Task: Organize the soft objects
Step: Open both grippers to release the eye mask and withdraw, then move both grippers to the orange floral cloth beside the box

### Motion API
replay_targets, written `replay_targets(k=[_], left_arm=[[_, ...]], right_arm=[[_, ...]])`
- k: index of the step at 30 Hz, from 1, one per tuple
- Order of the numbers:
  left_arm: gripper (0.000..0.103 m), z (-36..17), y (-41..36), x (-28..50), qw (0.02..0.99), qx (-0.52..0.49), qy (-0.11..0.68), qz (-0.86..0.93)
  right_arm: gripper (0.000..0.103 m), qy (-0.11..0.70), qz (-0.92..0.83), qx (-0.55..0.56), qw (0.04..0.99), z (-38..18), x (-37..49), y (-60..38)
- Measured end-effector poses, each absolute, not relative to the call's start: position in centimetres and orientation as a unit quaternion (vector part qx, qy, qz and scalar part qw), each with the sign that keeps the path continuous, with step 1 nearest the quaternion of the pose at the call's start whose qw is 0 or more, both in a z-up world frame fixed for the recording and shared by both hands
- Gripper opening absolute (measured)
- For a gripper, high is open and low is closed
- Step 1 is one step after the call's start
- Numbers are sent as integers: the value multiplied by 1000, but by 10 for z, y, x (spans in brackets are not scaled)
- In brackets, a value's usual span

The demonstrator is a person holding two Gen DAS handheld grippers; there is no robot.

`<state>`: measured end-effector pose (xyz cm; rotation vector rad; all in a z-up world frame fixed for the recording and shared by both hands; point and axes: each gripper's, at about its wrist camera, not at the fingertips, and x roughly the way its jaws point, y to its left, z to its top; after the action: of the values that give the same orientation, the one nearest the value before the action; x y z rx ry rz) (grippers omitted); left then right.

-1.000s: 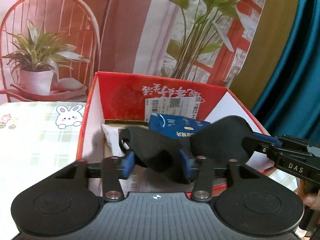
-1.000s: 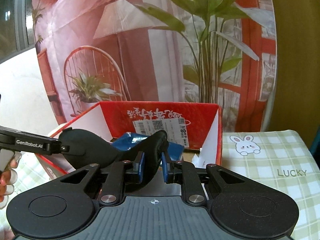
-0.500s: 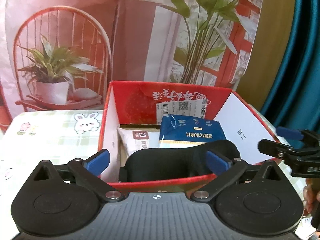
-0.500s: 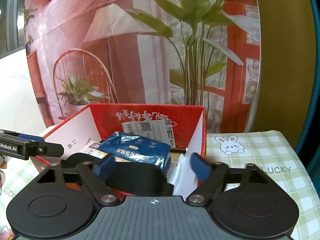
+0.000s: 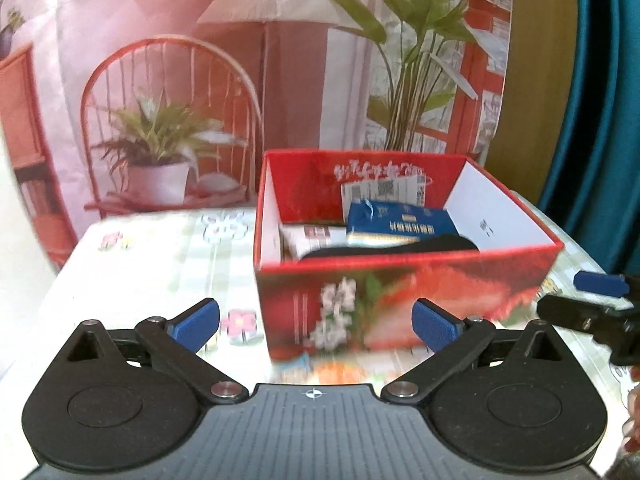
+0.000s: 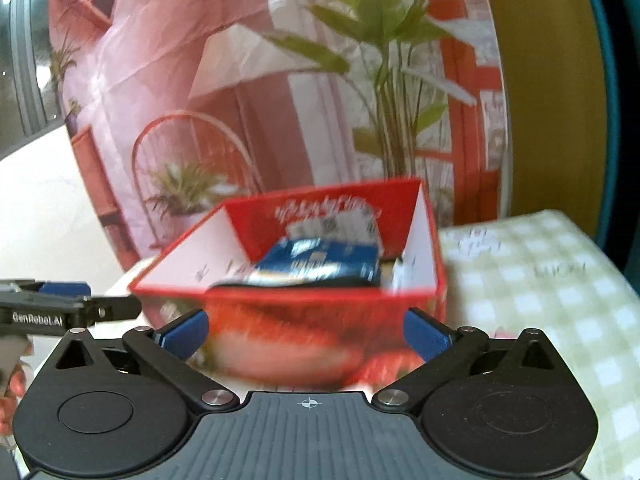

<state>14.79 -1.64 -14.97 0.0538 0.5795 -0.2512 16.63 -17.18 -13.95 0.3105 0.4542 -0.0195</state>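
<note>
A green-checked tablecloth (image 5: 160, 264) covers the table, and near its far edge, towards the right corner in the left wrist view, stands the red cardboard box (image 5: 400, 300), open at the top. Inside it, against the near wall, lies the black eye mask (image 5: 388, 249), only its upper edge showing above the rim. Behind the mask a blue tissue pack (image 5: 400, 224) leans up, and a white soft pack (image 5: 312, 236) sits at the box's left side; both views are smeared, so any print is unreadable.

The mask looks light, limp and foam-padded. It would probably fold or sag under a one-sided pinch, so a hold across the narrow bridge, or one at each lobe, seems safest. The packs look squashy and slick in their film wrappers, likely best taken across the short side.

The left gripper (image 5: 316, 320) stands spread wide, nothing between its blue pads (image 5: 194, 322), in front of the box. The right gripper (image 6: 306, 334) is opening, its jaws also empty, facing the box's near wall.
</note>
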Motion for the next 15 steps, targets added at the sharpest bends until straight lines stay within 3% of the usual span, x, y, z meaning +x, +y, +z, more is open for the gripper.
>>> replay_targets(k=[9,15], left_arm=[[103,-174,-4,97,954,31,294,-53],[103,-184,1,81,952,33,301,-45]], right_arm=[[103,278,-2,118,953,-169,133,-128],[103,272,-21,102,957,-169,119,-119]])
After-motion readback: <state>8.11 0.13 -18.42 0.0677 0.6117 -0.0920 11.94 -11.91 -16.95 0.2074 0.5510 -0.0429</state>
